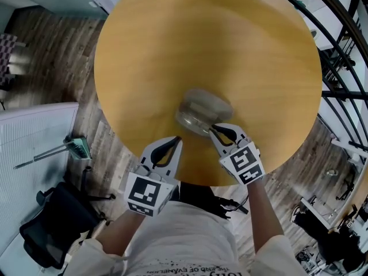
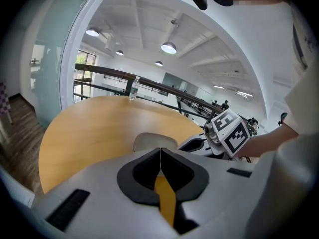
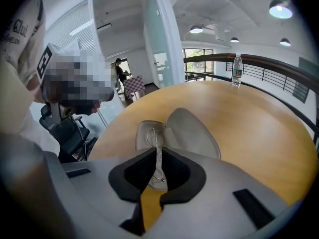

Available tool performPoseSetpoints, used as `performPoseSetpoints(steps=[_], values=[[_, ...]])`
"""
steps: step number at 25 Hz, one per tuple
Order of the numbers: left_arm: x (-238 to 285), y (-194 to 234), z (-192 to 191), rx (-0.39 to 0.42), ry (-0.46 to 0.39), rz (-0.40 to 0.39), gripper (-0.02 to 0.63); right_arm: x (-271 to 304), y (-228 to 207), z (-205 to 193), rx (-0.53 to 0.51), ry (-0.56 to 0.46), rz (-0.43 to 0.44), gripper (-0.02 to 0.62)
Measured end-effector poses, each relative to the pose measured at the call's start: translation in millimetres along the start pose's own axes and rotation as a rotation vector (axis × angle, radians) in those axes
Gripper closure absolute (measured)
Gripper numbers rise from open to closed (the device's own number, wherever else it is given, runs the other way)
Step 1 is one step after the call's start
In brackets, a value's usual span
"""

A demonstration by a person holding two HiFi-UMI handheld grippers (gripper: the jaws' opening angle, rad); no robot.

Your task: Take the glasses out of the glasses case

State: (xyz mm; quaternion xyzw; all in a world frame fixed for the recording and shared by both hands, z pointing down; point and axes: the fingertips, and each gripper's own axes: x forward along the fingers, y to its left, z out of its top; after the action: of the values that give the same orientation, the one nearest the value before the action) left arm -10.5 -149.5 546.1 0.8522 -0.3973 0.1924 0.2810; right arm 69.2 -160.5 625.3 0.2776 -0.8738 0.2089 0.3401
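Observation:
A grey glasses case (image 1: 208, 103) lies open near the front of the round wooden table (image 1: 230, 45). Its lid (image 3: 194, 132) is folded back. Thin wire-framed glasses (image 3: 154, 136) rest in the tray, one end running up between the jaws of my right gripper (image 3: 159, 158), which is shut on the glasses. In the head view my right gripper (image 1: 211, 129) touches the case's near edge. My left gripper (image 1: 179, 139) hovers at the table's front edge, left of the case, shut and holding nothing. In the left gripper view the case (image 2: 153, 141) lies just beyond the left gripper (image 2: 160, 151).
A water bottle (image 3: 238, 69) stands at the table's far edge by a dark railing (image 3: 279, 66). A black office chair (image 1: 49, 226) and a white panel (image 1: 31, 148) stand on the floor at the left. Desks and equipment (image 1: 339, 211) lie to the right.

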Motion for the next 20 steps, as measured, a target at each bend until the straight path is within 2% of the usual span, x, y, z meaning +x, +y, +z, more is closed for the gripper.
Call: performPoseSetpoints(steps=[8,9,10,20], values=[[4.4,9.3,-6.9,-0.018,0.021,0.011,0.581,17.6,-1.4,-6.3,-0.026,0.052,0.051,0.563],[4.1,10.1,-9.4,-0.023,0.028,0.011,0.581,19.5,-0.7,-7.6,-0.027,0.060,0.058,0.512],[4.3,10.8,-10.4,-0.026,0.032,0.012,0.581,21.1,-0.8,-8.5,-0.028,0.068,0.063,0.502],[10.2,13.5,-7.9,-0.035,0.034,0.022,0.581,28.0,-6.0,-13.4,-0.049,0.106,0.098,0.520]])
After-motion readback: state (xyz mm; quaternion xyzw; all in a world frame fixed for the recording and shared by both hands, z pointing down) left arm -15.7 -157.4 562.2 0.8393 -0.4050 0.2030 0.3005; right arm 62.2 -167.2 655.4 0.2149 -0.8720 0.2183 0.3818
